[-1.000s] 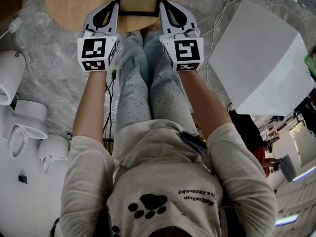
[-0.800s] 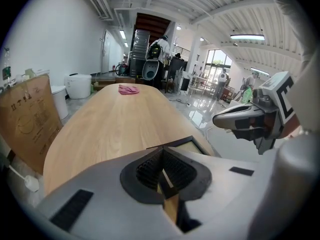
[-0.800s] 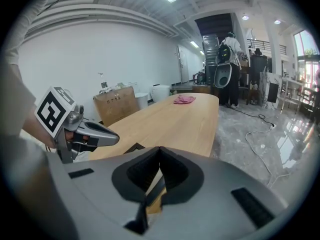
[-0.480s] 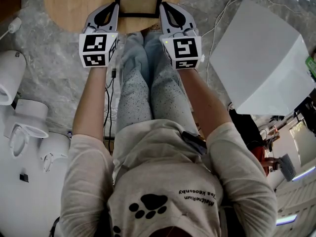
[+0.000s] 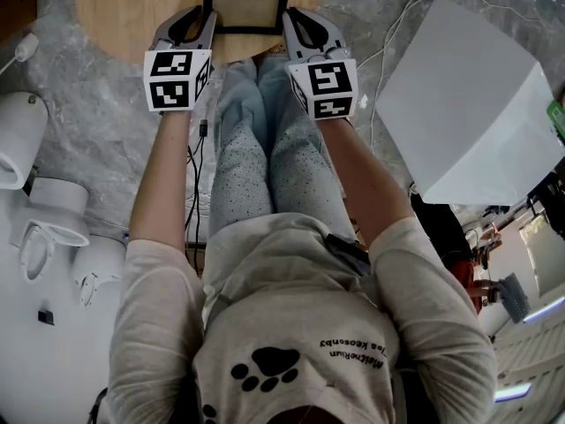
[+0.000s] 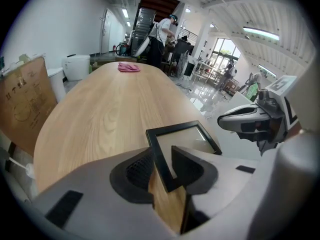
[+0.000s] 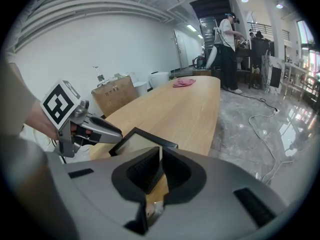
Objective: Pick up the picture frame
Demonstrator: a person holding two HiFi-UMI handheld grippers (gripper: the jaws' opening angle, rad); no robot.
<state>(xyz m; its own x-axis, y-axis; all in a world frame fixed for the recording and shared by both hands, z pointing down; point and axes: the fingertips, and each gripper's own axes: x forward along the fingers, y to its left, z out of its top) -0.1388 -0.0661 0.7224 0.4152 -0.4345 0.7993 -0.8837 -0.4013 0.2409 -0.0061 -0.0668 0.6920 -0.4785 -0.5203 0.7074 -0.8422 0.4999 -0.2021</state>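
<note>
Top centre, picture frame [image 5: 246, 7] lies near wooden table [image 5: 124, 7] edge; left gripper [image 5: 206, 18] jaws just opened, frame corner between, unpressed; right gripper [image 5: 290, 18] closed, empty

- Past the black rectangular picture frame [image 6: 185, 134], the long light wooden table [image 6: 100, 114] lies bare to us as far as a crumpled pink cloth [image 6: 129, 67]
- A large white box [image 5: 468, 104] stands on our right, with open grey marble floor [image 5: 353, 16] between it and the table
- A brown cardboard box [image 6: 22, 101] flanks the table's left side
</note>
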